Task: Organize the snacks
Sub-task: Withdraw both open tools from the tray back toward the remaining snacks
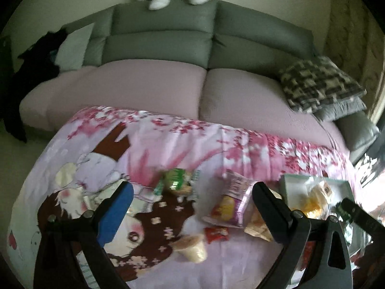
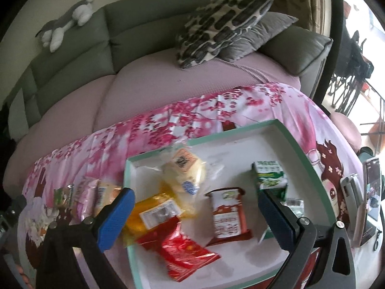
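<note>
Snacks lay partly loose on a pink blossom-print cloth (image 1: 182,130) and partly in a mint-rimmed tray (image 2: 284,130).

From the left, the left gripper (image 1: 192,200) hung spread and empty over a green packet (image 1: 176,179), a purple-and-yellow pouch (image 1: 228,207), a small red wrapper (image 1: 215,233) and a pale bun (image 1: 192,248). The right gripper (image 2: 196,204), also spread, held nothing above the tray's yellow packet (image 2: 154,213), red bag (image 2: 182,250), red-and-white carton (image 2: 227,213) and green carton (image 2: 270,174).
</note>
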